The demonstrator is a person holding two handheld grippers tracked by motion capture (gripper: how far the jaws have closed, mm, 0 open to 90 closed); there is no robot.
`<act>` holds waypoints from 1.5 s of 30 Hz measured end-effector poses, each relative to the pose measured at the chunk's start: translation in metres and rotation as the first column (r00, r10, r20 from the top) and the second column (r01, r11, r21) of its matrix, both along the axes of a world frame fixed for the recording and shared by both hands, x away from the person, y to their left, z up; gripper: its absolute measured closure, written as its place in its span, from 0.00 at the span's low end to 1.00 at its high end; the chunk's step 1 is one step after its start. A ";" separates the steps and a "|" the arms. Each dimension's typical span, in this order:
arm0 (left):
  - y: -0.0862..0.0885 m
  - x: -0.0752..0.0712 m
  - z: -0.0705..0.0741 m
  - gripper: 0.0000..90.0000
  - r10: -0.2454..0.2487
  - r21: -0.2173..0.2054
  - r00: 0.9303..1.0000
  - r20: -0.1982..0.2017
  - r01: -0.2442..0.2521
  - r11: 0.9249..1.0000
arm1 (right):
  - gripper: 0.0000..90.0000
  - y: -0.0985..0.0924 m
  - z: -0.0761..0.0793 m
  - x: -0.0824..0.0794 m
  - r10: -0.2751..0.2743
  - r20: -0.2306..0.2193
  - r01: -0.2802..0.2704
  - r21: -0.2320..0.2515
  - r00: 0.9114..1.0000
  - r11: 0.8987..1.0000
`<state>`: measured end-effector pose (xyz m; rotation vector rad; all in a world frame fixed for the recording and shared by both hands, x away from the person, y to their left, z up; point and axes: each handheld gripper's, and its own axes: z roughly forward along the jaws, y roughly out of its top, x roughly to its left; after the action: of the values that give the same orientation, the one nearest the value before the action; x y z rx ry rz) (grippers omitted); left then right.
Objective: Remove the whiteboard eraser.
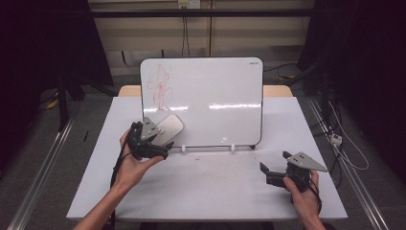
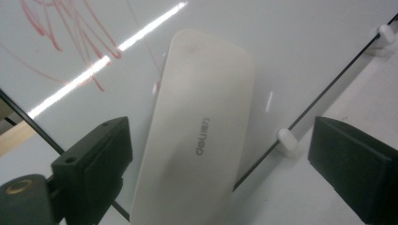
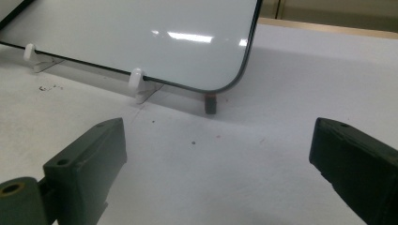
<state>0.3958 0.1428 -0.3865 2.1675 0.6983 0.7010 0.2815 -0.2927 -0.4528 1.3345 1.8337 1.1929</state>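
A whiteboard [image 1: 210, 96] stands propped on the white table [image 1: 215, 191], with a red scribble [image 1: 160, 86] in its upper left corner. A white eraser [image 1: 171, 127] lies flat against the board's lower left part. My left gripper [image 1: 160, 141] is held right at it. In the left gripper view the eraser [image 2: 197, 140] sits between the jaws of the left gripper [image 2: 220, 136]; the left jaw is close to its edge and the right jaw stands well off it. My right gripper [image 1: 275, 162] hovers open over the table's front right, nothing between its jaws [image 3: 218, 136].
Small white clips [image 1: 232, 146] hold the board's bottom edge, and a dark foot [image 3: 210, 104] props its right corner. Cables [image 1: 344, 143] lie on the floor to the right of the table. Bare tabletop spreads in front of the board.
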 end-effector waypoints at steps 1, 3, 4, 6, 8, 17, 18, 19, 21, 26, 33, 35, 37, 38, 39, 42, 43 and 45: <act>0.000 0.000 0.000 0.09 0.000 0.000 1.000 0.000 0.000 1.000 | 0.05 0.000 0.000 0.000 0.000 0.000 0.000 0.000 1.000 1.000; -0.002 0.002 0.001 0.10 -0.002 0.031 1.000 0.017 0.001 1.000 | 0.05 0.000 0.000 0.001 0.001 -0.008 -0.001 0.003 1.000 1.000; -0.004 0.004 0.001 0.10 -0.016 0.043 1.000 0.018 0.015 0.999 | 0.05 0.000 0.000 0.001 0.001 -0.012 -0.001 0.004 1.000 1.000; -0.004 0.005 0.001 0.11 -0.024 0.081 0.999 0.034 0.021 0.997 | 0.05 0.000 -0.001 0.001 0.003 -0.009 -0.003 -0.002 1.000 1.000; -0.007 0.005 0.000 0.11 -0.026 0.118 0.998 0.061 0.018 0.993 | 0.05 0.001 -0.001 0.001 0.006 -0.010 -0.006 -0.003 1.000 1.000; -0.011 0.008 -0.009 0.18 -0.036 0.177 0.995 0.091 0.019 0.984 | 0.05 0.002 -0.001 0.002 0.007 -0.014 -0.008 -0.003 1.000 1.000; -0.011 0.007 -0.011 0.18 -0.038 0.187 0.995 0.090 0.020 0.982 | 0.05 0.002 -0.001 0.002 0.008 -0.014 -0.008 -0.003 1.000 1.000; -0.011 0.007 -0.012 0.18 -0.043 0.199 0.995 0.086 0.025 0.980 | 0.05 0.002 -0.001 0.003 0.011 -0.013 -0.011 -0.007 1.000 1.000; -0.012 0.007 -0.016 0.20 -0.046 0.220 0.994 0.094 0.025 0.975 | 0.05 0.003 -0.001 0.003 0.011 -0.013 -0.011 -0.010 1.000 1.000; -0.015 0.008 -0.019 0.26 -0.060 0.274 0.993 0.102 0.030 0.961 | 0.05 0.004 0.000 0.002 0.015 -0.012 -0.015 -0.009 1.000 1.000; -0.023 0.008 -0.023 0.31 -0.028 0.319 0.989 0.148 -0.021 0.948 | 0.05 0.003 0.000 0.002 0.013 -0.014 -0.014 -0.011 1.000 1.000; -0.024 0.009 -0.024 0.32 -0.022 0.321 0.988 0.153 -0.029 0.946 | 0.05 0.003 0.000 0.003 0.013 -0.014 -0.013 -0.012 1.000 1.000; -0.026 0.009 -0.025 0.33 -0.023 0.327 0.987 0.161 -0.031 0.944 | 0.05 0.004 -0.001 0.003 0.012 -0.018 -0.012 -0.011 1.000 1.000; -0.026 0.009 -0.024 0.33 -0.022 0.330 0.987 0.162 -0.033 0.943 | 0.05 0.004 -0.001 0.003 0.012 -0.020 -0.012 -0.011 1.000 1.000; -0.026 0.009 -0.024 0.33 -0.023 0.326 0.987 0.159 -0.031 0.945 | 0.05 0.004 -0.001 0.004 0.013 -0.019 -0.013 -0.019 1.000 1.000; -0.026 0.009 -0.025 0.34 -0.018 0.319 0.987 0.159 -0.034 0.947 | 0.05 0.005 -0.001 0.005 0.018 -0.021 -0.018 -0.019 1.000 1.000; -0.026 0.009 -0.025 0.34 -0.013 0.317 0.987 0.161 -0.039 0.948 | 0.05 0.006 -0.001 0.005 0.019 -0.022 -0.019 -0.018 1.000 1.000; -0.025 0.010 -0.025 0.34 -0.018 0.317 0.986 0.164 -0.035 0.948 | 0.05 0.006 -0.001 0.005 0.019 -0.023 -0.019 -0.018 1.000 1.000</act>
<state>0.4053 0.1174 -0.4114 2.3623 0.5355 1.0463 0.2865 -0.2863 -0.4538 1.3282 1.8725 1.1729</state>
